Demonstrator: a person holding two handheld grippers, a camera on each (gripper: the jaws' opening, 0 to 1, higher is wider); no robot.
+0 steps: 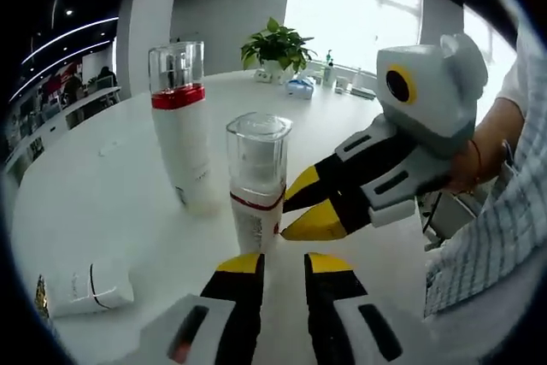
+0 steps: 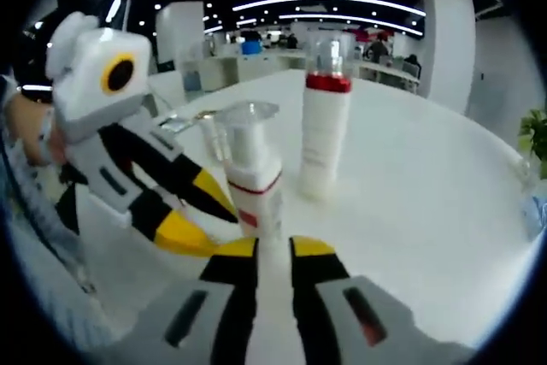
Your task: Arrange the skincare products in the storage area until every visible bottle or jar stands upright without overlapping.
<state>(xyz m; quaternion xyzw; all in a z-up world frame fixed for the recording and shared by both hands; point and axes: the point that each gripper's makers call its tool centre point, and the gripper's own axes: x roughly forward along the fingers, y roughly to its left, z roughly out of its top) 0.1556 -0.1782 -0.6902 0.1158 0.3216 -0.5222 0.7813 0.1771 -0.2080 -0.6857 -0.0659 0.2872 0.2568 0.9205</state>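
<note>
The short white bottle with clear cap and red band (image 1: 256, 184), upright on the white worktop (image 1: 102, 203) between both open claws (image 1: 279, 264) (image 2: 272, 247), appears light, smooth, top-heavy; hold its lower white body.

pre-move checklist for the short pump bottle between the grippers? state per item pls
1. Short white pump bottle with clear cap and thin red band upright: ok.
2. Tall white bottle with clear cap and wide red collar upright, apart from the short one: ok.
3. White tube at the table edge upright: not ok, lying down.
4. Right gripper jaws straddle the short bottle: ok; contact: cannot tell.
5. Left gripper open, short of the bottle: ok.
6. White table space around the bottles: ok.
</note>
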